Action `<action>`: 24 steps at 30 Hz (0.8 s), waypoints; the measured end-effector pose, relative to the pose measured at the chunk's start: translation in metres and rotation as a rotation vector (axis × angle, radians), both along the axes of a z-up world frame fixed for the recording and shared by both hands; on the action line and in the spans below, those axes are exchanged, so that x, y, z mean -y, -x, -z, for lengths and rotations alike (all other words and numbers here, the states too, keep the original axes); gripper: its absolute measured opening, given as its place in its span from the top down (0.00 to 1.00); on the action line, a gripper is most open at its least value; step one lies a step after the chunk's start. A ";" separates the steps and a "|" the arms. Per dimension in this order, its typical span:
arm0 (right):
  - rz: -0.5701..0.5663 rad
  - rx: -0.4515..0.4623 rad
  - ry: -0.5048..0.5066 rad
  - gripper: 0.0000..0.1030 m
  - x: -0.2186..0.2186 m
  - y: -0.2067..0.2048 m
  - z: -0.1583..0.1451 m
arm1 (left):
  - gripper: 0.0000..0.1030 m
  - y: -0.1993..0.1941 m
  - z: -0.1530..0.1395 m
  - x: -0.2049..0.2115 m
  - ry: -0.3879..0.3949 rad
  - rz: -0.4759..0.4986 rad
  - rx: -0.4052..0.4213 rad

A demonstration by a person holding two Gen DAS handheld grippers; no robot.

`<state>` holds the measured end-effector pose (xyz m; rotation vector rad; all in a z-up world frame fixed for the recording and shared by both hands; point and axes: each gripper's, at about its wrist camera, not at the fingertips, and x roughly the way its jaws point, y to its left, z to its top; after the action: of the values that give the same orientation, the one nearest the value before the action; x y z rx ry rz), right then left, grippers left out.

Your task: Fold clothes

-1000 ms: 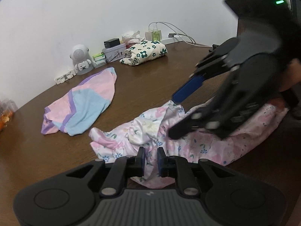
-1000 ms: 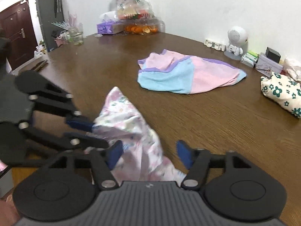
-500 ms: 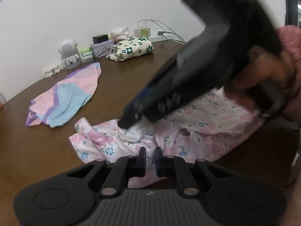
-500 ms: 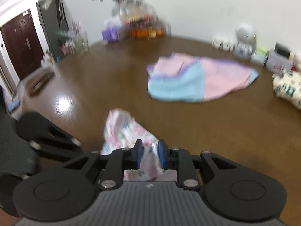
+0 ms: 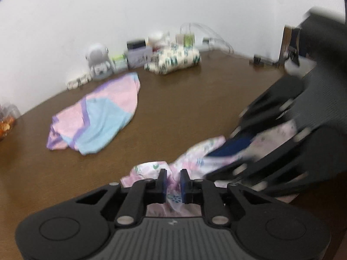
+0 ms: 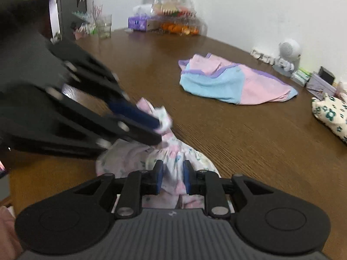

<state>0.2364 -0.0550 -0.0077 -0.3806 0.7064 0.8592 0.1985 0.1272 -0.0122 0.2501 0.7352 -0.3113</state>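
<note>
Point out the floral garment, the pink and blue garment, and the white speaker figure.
floral garment [image 6: 173, 151], right wrist view, gathered middle.
pink and blue garment [image 5: 102, 117], left wrist view, blue panel.
white speaker figure [image 6: 289, 49], right wrist view, round head.

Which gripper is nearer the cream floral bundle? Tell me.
Right. The right gripper has the bundle close on its right; the left gripper sees it far ahead.

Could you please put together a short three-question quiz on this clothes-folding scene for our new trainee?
1. True or false: both grippers grip the same floral garment.
2. Which garment lies spread flat, untouched, mid-table? A) pink, blue and purple garment B) green-flowered bundle C) striped towel
3. Fill in: behind the pink, blue and purple garment, near the wall, stands a white ____ figure.

Key: 1 true: left gripper and right gripper both pinch it. 2 A. 3 robot.
</note>
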 end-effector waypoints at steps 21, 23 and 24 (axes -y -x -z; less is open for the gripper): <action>0.608 -0.022 0.004 0.49 0.213 0.063 0.009 | 0.90 0.062 0.015 0.024 -0.120 -0.154 0.031; 0.592 -0.021 0.002 0.48 0.212 0.061 0.014 | 0.90 0.068 0.015 0.026 -0.125 -0.174 0.033; 0.588 -0.018 0.000 0.47 0.211 0.061 0.015 | 0.90 0.068 0.014 0.026 -0.125 -0.180 0.031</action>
<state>0.1752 -0.2659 -0.0228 -0.1474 0.7802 0.3063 0.1307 0.1011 -0.0260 0.3037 0.7420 -0.0902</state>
